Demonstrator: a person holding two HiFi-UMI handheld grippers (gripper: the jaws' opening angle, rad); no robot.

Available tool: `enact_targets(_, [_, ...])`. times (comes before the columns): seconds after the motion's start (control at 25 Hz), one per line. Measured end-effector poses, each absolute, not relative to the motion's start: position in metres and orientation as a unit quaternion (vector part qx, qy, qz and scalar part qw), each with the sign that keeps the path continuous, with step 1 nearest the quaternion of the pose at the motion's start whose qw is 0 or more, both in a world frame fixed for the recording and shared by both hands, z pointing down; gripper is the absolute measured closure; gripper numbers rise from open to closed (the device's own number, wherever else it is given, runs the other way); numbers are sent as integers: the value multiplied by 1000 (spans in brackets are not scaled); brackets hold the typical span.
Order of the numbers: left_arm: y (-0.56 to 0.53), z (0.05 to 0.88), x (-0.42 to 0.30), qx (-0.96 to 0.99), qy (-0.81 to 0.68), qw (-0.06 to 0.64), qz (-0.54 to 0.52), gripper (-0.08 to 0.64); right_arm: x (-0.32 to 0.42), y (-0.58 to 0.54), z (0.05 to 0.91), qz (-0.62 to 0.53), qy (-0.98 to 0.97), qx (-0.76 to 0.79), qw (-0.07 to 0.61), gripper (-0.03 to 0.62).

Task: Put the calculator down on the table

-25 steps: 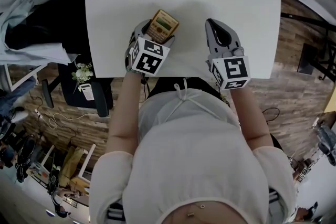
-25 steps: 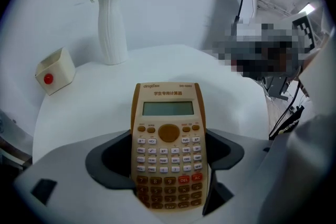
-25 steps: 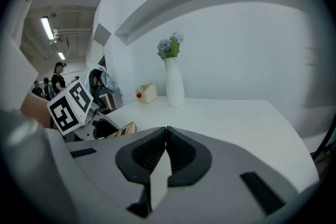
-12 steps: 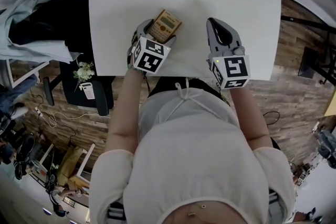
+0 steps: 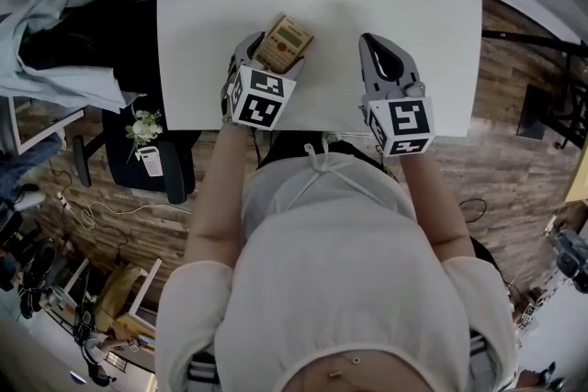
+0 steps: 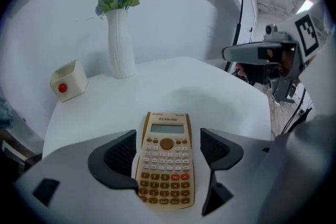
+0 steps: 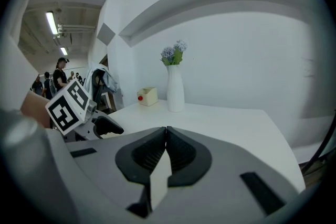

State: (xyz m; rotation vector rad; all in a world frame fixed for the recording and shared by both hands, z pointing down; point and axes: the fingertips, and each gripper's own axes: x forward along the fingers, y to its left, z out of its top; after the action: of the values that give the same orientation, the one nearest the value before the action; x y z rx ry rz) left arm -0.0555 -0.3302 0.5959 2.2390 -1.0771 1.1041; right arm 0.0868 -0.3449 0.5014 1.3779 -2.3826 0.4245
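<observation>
Right now the calculator (image 6: 165, 160) is lying flat, keys up, on the white counter (image 6: 210, 92). The left claw (image 6: 168, 139) is sitting around it with its jaws spread, leaving a slim gap on either side. The right claw (image 7: 166, 136) is hovering nearby, its jaws pressed together and gripping nothing.

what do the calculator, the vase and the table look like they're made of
The calculator is likely plastic: tan matte casing, moulded light and brown keys. The vase is probably ceramic, though plastic is possible: white, ribbed, soft sheen. The table has a white, smooth, matte top, perhaps laminate; no grain shows.
</observation>
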Motion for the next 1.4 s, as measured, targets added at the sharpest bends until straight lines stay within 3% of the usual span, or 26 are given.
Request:
enact_targets(0.08, [-332, 576, -53, 816, -394, 198, 374, 168, 85, -343, 496, 141, -842, 489, 177, 586])
enact_targets(0.12, [-333, 563, -53, 819, -403, 187, 362, 206, 84, -341, 492, 137, -843, 490, 175, 586])
enact_targets(0.2, [-339, 536, -58, 821, -436, 160, 333, 358, 83, -338, 482, 128, -844, 492, 171, 586])
enact_targets(0.24, [-341, 522, -60, 821, -449, 148, 319, 393, 82, -337, 477, 123, -845, 492, 168, 586])
enact_targets(0.52, [-340, 451, -69, 841, -481, 94, 228, 512, 81, -330, 440, 93, -851, 497, 146, 586])
enact_targets(1.0, [-339, 358, -91, 866, -487, 46, 102, 541, 82, -338, 370, 28, -852, 517, 80, 586])
enact_targets(1.4, [-339, 307, -104, 883, -466, -5, 55, 541, 74, -340, 341, -5, -869, 491, 56, 588])
